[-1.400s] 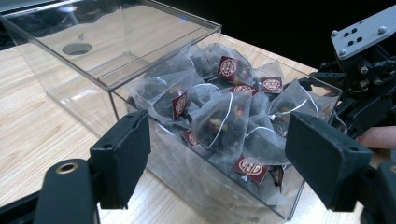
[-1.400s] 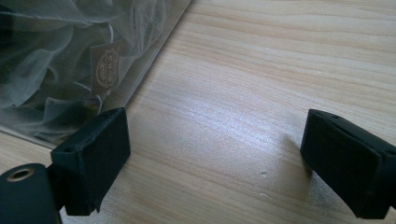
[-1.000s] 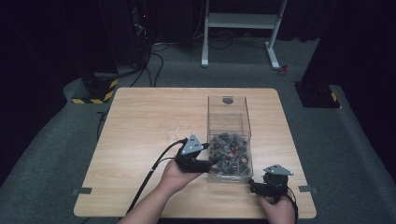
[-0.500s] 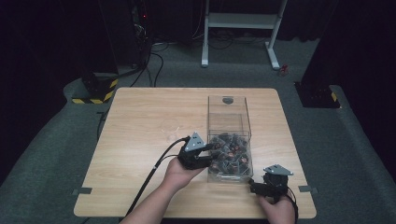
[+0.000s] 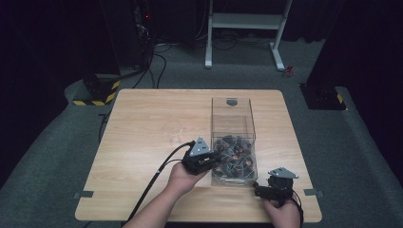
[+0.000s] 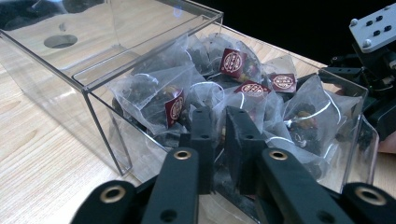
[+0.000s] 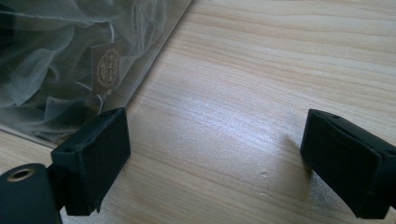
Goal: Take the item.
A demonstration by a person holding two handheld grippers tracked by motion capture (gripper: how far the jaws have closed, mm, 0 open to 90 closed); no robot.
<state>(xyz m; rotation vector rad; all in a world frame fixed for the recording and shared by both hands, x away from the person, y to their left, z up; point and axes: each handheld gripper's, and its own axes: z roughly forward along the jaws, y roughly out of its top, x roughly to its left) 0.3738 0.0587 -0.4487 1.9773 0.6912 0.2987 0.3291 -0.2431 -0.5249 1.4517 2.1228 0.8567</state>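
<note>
A clear plastic box (image 5: 233,105) lies on the wooden table (image 5: 152,128), with several mesh tea bags (image 5: 235,156) with dark red tags piled at its near end. My left gripper (image 5: 216,159) reaches into that end from the left. In the left gripper view its jaws (image 6: 219,121) stand nearly together among the tea bags (image 6: 233,63), pinching the mesh of one. My right gripper (image 5: 259,190) rests low on the table at the box's near right corner. It is open (image 7: 215,154) over bare wood, beside the box wall (image 7: 154,60) and a tagged bag (image 7: 107,67).
The far half of the box (image 6: 93,70) holds nothing, and a round hole shows in its far wall. A cable (image 5: 157,178) trails from my left gripper off the front edge. On the floor beyond the table stand a white frame (image 5: 247,21) and a yellow-striped base (image 5: 97,95).
My left gripper has edged a little to the right, deeper among the tea bags. The right gripper has stayed put.
</note>
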